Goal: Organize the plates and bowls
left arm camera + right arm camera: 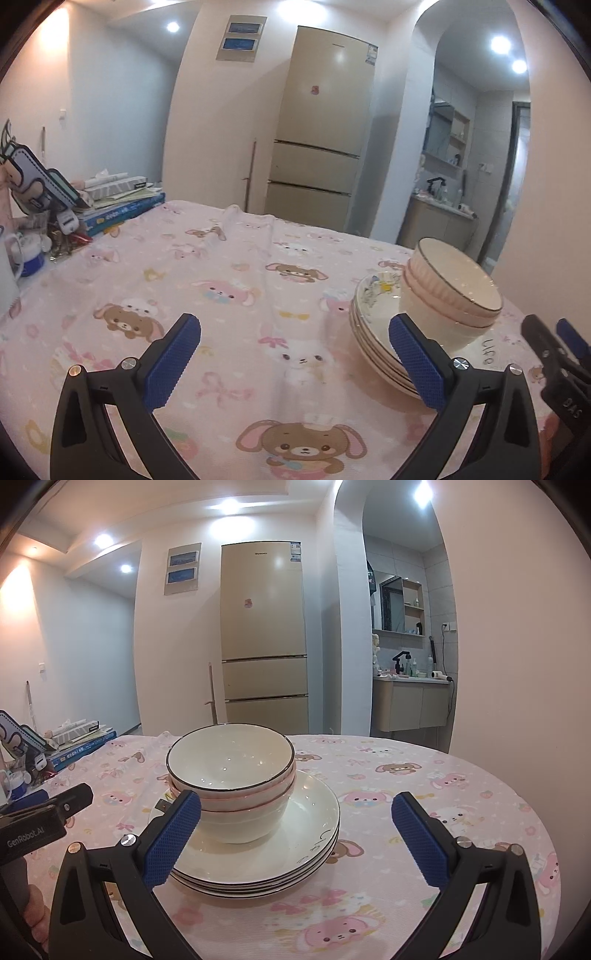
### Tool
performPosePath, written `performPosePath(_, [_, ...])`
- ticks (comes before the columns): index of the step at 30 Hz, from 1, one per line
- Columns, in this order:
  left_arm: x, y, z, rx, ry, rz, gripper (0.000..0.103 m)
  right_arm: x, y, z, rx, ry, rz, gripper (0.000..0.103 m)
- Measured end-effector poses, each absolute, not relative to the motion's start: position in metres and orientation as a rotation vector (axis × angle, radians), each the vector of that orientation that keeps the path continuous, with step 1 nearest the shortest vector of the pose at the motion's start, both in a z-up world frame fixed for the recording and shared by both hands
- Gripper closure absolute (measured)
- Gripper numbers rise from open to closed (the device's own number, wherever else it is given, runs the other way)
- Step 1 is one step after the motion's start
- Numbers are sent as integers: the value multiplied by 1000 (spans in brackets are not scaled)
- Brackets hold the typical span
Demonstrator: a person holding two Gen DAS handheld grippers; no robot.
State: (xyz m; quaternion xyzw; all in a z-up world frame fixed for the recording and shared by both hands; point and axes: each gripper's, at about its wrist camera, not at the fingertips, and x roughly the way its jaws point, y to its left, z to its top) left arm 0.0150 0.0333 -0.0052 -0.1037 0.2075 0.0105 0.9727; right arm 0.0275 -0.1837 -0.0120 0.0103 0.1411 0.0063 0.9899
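I am looking along my left gripper (295,354), and its blue-padded jaws are standing wide apart with nothing between them, hanging over the pink cartoon-bear tablecloth (229,288). My right gripper (295,834) is spread just as wide and is also gripping nothing; its left pad is sitting just in front of the crockery, though I cannot tell whether it is touching. The stack of bowls (231,779), cream with dark rims and nested one inside another, is resting on the stack of plates (310,845), and the whole pile is sitting on the table toward its right side. From the left wrist view the pile is lying to the right, tilted by the lens. A heap of books (122,206) is lying at the far left edge, and a tall beige fridge (264,635) is standing behind the table.
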Motion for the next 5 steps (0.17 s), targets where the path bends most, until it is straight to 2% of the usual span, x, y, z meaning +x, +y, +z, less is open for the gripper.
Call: performPosePath(5, [9,19,-3,-145,389,31,0,25,-184,-12,21,281,12,0])
